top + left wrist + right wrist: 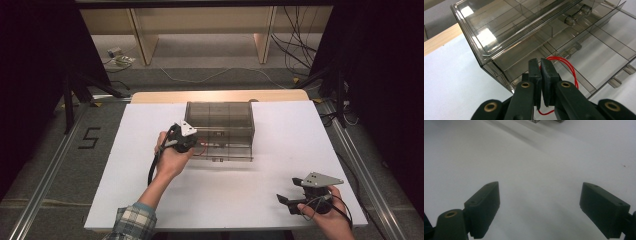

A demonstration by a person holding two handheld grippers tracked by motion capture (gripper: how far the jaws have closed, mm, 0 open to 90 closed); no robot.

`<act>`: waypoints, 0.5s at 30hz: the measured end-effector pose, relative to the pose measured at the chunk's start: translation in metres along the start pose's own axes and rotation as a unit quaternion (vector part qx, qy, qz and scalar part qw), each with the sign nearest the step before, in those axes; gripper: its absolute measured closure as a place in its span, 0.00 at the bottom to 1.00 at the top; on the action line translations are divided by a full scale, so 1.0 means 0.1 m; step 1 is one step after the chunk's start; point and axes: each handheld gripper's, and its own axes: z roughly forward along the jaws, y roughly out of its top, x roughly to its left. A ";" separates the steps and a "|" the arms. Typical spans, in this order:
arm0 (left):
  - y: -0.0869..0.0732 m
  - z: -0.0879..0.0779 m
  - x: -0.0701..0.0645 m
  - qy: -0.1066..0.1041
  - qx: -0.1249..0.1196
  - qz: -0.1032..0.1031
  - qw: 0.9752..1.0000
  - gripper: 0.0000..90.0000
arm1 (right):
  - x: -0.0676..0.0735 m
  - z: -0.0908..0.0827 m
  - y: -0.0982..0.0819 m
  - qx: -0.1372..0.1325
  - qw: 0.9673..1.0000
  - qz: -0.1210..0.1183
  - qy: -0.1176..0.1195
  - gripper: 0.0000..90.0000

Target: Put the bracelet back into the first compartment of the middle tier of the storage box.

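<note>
Left gripper (540,65) clamped on red cord (564,65) over smoky drawer organiser's (220,130) open drawer (584,57); best lowered inside before releasing. Right gripper (540,207) apart, idle above white tabletop (529,165).

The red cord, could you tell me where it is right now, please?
The red cord is pinched in the left gripper, over the open drawer of the smoky clear box at mid-table.

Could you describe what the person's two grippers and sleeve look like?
Both are black two-jaw tools. The left gripper and right gripper each carry a grey three-cornered plate on top and trail a black cable. Brass-coloured pivot pins show at the jaw arms. The left arm wears a plaid sleeve.
</note>
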 end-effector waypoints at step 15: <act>-0.03 0.07 -0.05 -0.016 0.031 0.019 0.999 0.97 | 0.00 0.00 0.00 0.000 1.000 -0.001 0.000 0.19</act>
